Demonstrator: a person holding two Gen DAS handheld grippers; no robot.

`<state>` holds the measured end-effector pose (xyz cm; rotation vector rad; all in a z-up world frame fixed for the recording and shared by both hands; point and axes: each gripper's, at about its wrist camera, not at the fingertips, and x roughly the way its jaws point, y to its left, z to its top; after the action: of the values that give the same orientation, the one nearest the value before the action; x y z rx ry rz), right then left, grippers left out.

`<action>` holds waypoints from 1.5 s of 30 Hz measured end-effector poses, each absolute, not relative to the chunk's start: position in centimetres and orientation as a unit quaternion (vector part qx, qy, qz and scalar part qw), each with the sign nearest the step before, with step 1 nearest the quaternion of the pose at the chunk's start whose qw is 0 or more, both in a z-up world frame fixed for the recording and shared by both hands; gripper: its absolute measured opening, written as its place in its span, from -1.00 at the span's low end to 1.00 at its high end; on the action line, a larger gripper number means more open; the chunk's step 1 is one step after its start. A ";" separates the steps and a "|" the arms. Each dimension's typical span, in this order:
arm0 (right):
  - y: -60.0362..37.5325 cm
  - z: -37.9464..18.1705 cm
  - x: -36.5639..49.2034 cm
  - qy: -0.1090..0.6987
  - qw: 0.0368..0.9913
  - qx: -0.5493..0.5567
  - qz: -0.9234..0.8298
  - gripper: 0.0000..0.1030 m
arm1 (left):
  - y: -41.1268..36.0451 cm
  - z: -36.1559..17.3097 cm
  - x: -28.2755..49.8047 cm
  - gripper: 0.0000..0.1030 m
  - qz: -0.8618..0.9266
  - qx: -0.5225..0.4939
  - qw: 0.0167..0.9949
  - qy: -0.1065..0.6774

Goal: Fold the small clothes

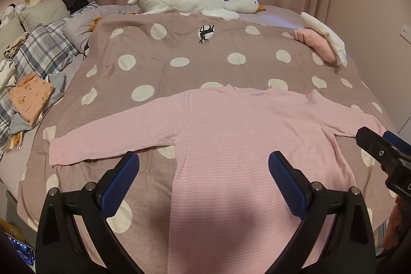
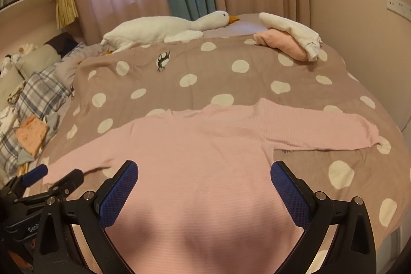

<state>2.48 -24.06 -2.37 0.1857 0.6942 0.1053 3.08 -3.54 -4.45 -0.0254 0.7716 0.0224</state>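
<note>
A pink long-sleeved striped top [image 1: 239, 135] lies flat on the polka-dot bed cover [image 1: 179, 48], both sleeves spread out; it also shows in the right wrist view [image 2: 205, 158]. My left gripper [image 1: 204, 171] is open and empty, hovering above the top's lower left side. My right gripper [image 2: 204, 179] is open and empty above the top's lower body. The right gripper shows at the right edge of the left wrist view [image 1: 380, 148]; the left gripper shows at the lower left of the right wrist view [image 2: 51, 179].
A white goose plush [image 1: 195, 1] lies at the far edge. Folded pink and white clothes [image 1: 321, 40] sit at the far right. Plaid bedding and an orange garment [image 1: 30, 96] pile up at the left. Curtains hang behind the bed.
</note>
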 end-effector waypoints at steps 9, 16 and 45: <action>-26.7 -2.4 4.0 0.347 0.928 0.124 0.050 0.97 | -4.9 -4.6 5.1 0.95 -0.017 -0.031 0.921 0.387; -34.0 -2.0 6.9 0.338 0.921 0.195 0.006 0.67 | -7.8 -6.5 7.8 0.86 -0.062 -0.037 0.904 0.421; -58.0 -17.0 8.0 0.392 0.786 0.410 -0.246 0.14 | -14.1 -16.5 11.9 0.58 -0.100 -0.039 0.826 0.553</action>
<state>8.00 -57.96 -16.97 0.8829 0.8451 -0.5299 11.91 -14.12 -16.52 -0.0831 1.1758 -0.2124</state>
